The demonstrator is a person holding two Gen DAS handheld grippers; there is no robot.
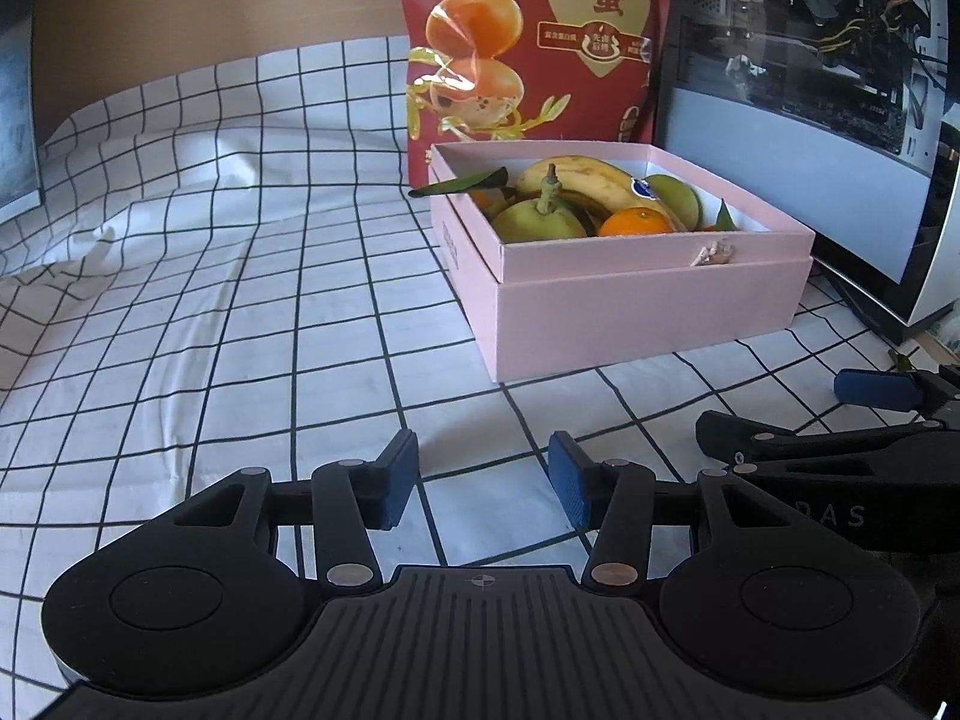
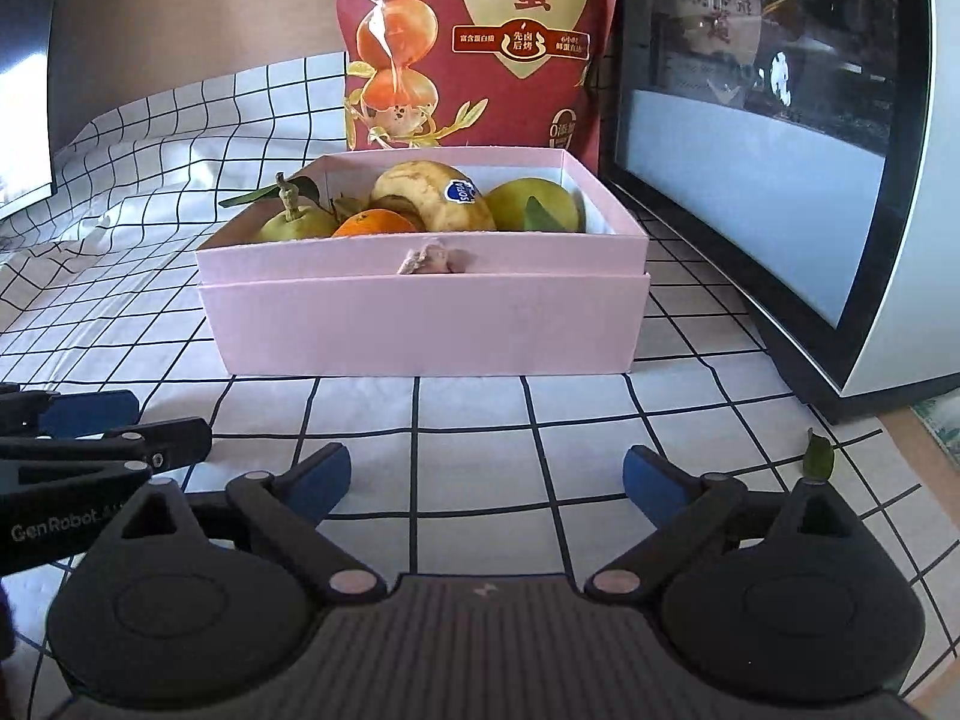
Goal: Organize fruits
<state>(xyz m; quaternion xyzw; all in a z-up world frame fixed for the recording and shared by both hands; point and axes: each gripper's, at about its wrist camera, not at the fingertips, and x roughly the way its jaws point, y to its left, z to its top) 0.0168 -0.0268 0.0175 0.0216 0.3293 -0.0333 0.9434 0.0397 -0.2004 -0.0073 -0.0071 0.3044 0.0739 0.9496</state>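
A pink box [image 1: 648, 300] [image 2: 420, 324] stands on the checked cloth and holds fruit: a banana [image 1: 591, 180] [image 2: 432, 198] with a blue sticker, a green pear [image 1: 537, 219] [image 2: 294, 225] with a stem, an orange [image 1: 636, 222] [image 2: 375, 222], a green fruit [image 1: 678, 198] [image 2: 528, 204] and leaves. My left gripper [image 1: 483, 477] is open and empty, low over the cloth, short of the box's near left corner. My right gripper [image 2: 486, 480] is open wide and empty, facing the box's front. Each gripper shows in the other's view, the right [image 1: 840, 420] and the left [image 2: 90, 438].
A tall red snack bag [image 1: 528, 42] [image 2: 474, 42] stands right behind the box. A dark glass-fronted case [image 1: 828, 120] [image 2: 780, 150] stands close on the right. A loose green leaf [image 2: 817, 459] lies near my right gripper's right side. Wrinkled checked cloth [image 1: 210, 300] stretches left.
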